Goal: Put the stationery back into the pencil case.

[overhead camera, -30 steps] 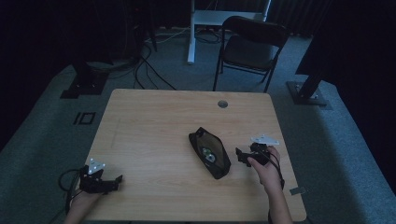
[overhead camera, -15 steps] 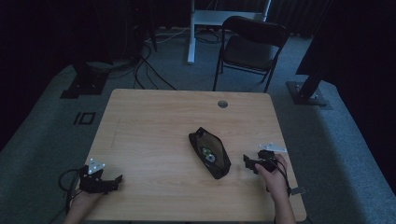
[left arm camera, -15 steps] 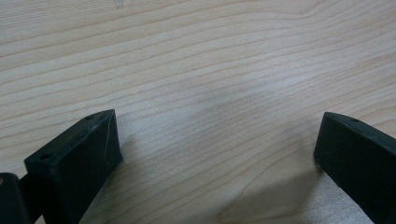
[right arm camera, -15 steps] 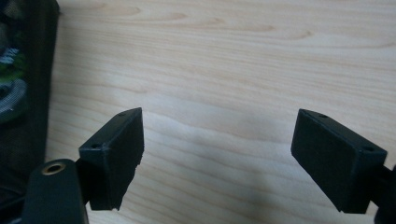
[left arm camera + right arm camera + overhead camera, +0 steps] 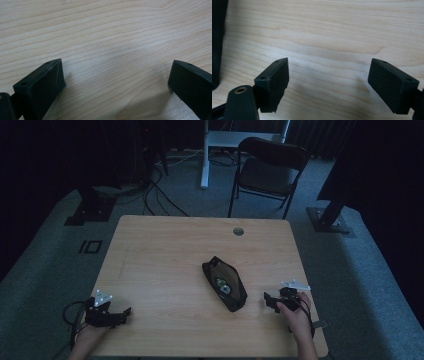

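Observation:
A black zip pouch point(image 5: 224, 283) lies open in the middle of the wooden table point(image 5: 175, 250), with small pale items inside. My right gripper point(image 5: 270, 299) rests on the table to the pouch's right, jaws wide open and pointing at it, nothing between them. The right gripper view has its open gripper point(image 5: 337, 82) over bare wood, and the pouch's dark edge point(image 5: 217, 37) at far left. My left gripper point(image 5: 122, 314) sits at the table's front left corner, open and empty. In the left gripper view, that gripper point(image 5: 115, 82) is spread over bare wood.
A round cable hole point(image 5: 238, 231) is set near the table's far edge. A black folding chair point(image 5: 267, 170) stands behind the table, with a white desk leg point(image 5: 204, 155) and floor cables point(image 5: 150, 185) farther back. A dark stand base point(image 5: 327, 220) sits at the right.
My right gripper has drawn back from beside the pouch toward the table's front right and lowered onto the wood. The left gripper and the pouch have stayed put.

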`<state>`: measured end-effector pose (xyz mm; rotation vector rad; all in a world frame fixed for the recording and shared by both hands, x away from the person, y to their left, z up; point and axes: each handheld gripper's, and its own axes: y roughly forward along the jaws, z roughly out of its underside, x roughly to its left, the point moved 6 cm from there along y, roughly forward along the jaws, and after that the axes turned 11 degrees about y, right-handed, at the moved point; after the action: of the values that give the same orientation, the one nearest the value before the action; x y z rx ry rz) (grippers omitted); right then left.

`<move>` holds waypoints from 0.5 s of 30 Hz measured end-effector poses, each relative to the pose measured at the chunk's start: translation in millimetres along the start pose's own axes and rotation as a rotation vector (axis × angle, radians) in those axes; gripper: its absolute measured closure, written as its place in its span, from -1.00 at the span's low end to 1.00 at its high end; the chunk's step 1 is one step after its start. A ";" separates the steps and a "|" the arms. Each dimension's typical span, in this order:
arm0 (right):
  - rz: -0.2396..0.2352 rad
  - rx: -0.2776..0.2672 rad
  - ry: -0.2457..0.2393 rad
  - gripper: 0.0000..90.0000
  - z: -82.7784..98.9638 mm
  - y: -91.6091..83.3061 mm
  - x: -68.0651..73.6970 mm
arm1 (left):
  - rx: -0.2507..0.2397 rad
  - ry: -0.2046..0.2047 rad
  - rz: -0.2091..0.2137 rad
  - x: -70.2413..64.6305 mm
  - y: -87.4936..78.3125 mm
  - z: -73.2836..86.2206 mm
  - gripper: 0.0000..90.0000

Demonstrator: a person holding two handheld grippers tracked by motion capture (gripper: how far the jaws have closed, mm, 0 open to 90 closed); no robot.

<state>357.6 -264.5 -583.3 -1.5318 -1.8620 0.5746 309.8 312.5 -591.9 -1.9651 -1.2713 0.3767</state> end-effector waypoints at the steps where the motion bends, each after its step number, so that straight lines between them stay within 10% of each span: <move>1: 0.005 0.000 0.006 -0.62 1.3 -0.5 -1.4 | 0.000 0.000 0.000 0.0 0.0 0.0 -0.98; 15: 0.082 -0.033 0.011 -0.70 19.8 -9.2 -16.3 | 0.000 0.000 0.000 0.0 0.0 0.1 -0.98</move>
<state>338.8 -281.1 -594.0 -1.6365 -1.8158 0.5742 309.8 312.6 -591.9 -1.9649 -1.2716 0.3769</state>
